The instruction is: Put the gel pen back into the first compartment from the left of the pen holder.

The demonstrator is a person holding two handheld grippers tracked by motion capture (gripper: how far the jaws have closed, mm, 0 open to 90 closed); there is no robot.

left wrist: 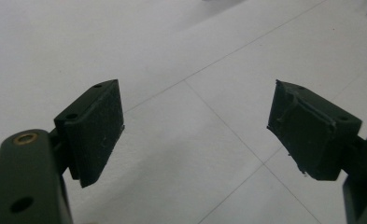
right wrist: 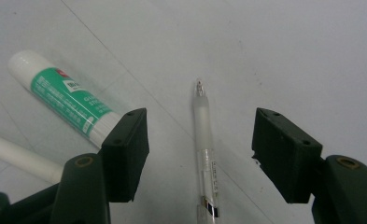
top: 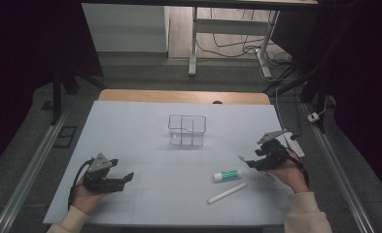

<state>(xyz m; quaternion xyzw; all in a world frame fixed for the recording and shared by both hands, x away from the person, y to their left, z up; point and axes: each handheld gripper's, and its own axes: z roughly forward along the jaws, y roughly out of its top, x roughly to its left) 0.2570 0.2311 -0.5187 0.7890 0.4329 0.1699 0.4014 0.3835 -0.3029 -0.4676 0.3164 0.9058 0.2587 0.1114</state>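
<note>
My R gripper [right wrist: 200, 156] has jaws spread astride the pen [right wrist: 204, 154], tip pointing away, lengthwise between them, on white bench [right wrist: 288, 56]; L gripper [left wrist: 195, 135] jaws spread too.

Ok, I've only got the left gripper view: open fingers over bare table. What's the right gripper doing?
Observer: The right gripper is open, with a clear pen lying between its fingers, not gripped.
Operator: Anything else near it?
Observer: A glue stick and a white stick lie just beside the pen.
Operator: Is there anywhere to put them?
Observer: A clear divided box stands farther off, midway between the two hands, and it looks empty.
</note>
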